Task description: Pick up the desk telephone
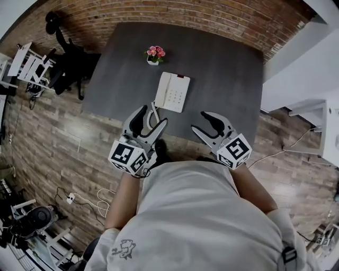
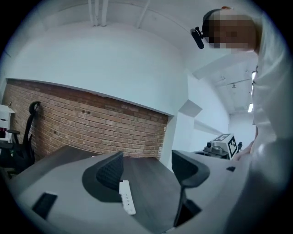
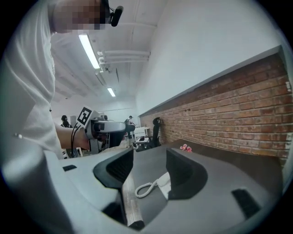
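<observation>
You hold left gripper and right gripper short of the desk telephone, fingers spread and empty on both, likely lining up a two-sided lift.

Telephone on table, before flowers

A small pot of pink flowers stood on the dark table, near the brick wall. A black office chair stood beside the table.

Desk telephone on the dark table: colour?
White flat desk telephone, red mark at far edge; clearest in head view.
</observation>
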